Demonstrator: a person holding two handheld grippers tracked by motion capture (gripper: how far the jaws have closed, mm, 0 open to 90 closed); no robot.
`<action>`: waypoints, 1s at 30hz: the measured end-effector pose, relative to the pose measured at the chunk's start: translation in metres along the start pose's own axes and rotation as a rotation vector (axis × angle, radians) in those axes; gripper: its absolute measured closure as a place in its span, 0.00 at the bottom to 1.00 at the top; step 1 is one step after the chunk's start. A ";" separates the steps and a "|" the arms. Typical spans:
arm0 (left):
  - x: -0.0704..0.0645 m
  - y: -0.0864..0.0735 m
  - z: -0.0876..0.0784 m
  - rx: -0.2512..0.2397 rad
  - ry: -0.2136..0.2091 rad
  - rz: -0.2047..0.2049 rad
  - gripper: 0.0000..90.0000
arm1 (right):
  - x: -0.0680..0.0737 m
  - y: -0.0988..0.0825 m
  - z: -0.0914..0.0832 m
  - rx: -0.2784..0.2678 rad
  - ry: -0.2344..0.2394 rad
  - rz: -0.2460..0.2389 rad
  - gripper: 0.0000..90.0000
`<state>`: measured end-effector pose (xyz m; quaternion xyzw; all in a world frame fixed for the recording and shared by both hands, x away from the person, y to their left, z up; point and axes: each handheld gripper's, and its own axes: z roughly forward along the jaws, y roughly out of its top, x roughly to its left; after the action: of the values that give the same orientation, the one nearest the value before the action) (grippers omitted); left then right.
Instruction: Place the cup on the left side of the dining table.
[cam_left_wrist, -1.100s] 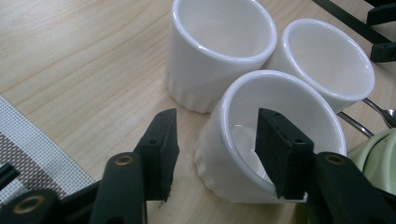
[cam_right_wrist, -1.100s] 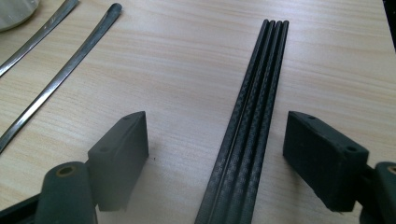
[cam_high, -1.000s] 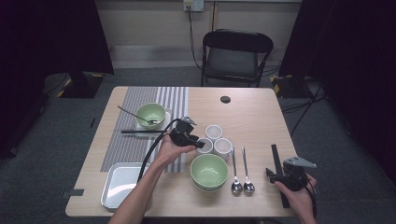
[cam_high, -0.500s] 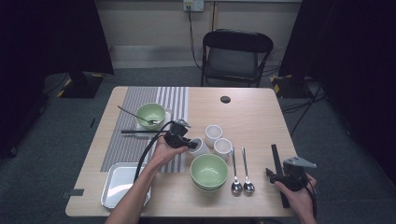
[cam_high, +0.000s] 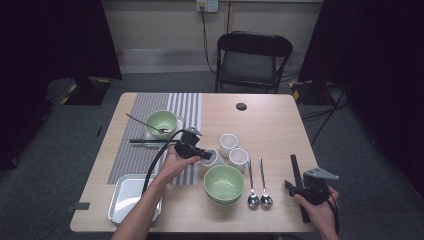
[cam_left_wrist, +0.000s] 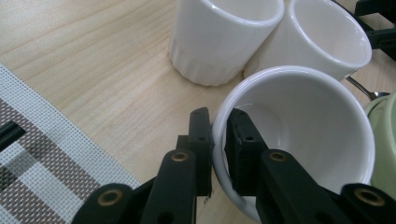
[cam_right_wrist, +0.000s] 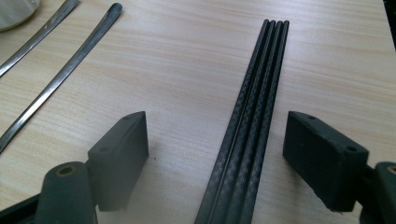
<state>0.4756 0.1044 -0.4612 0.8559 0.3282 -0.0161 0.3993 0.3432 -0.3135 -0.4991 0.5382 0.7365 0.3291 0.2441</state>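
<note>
My left gripper (cam_left_wrist: 219, 140) is shut on the rim of a white cup (cam_left_wrist: 303, 130), one jaw inside the wall and one outside; its jaws have just been closing on that wall. In the high view the left gripper (cam_high: 200, 154) holds this cup (cam_high: 213, 158) at the placemat's right edge, beside two more white cups (cam_high: 228, 142) (cam_high: 238, 156). At the table's front right, my right gripper (cam_right_wrist: 217, 140) is open, with a bundle of black chopsticks (cam_right_wrist: 252, 116) lying on the wood between its jaws. The high view shows the right gripper (cam_high: 301, 190) over these chopsticks (cam_high: 295, 172).
A green bowl (cam_high: 223, 182) sits just in front of the cups, with two spoons (cam_high: 257, 185) to its right. A striped placemat (cam_high: 150, 160) carries another green bowl (cam_high: 161, 122) with a spoon and black chopsticks (cam_high: 147, 141). A metal tray (cam_high: 131, 197) lies front left.
The left gripper's jaws have closed onto the cup's rim, and the hand has shifted slightly left. The right hand has not moved.
</note>
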 end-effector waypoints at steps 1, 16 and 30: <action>0.001 0.000 -0.001 -0.002 -0.004 -0.005 0.90 | 0.000 0.000 0.000 0.000 0.000 0.000 0.24; 0.001 0.001 -0.012 -0.038 -0.011 -0.011 0.92 | 0.000 0.000 0.000 0.000 0.000 0.000 0.24; 0.005 0.001 -0.028 -0.085 0.005 -0.027 0.92 | 0.000 0.000 0.000 0.000 0.000 0.000 0.24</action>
<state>0.4735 0.1261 -0.4434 0.8337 0.3411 -0.0053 0.4342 0.3432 -0.3135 -0.4991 0.5382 0.7365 0.3291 0.2442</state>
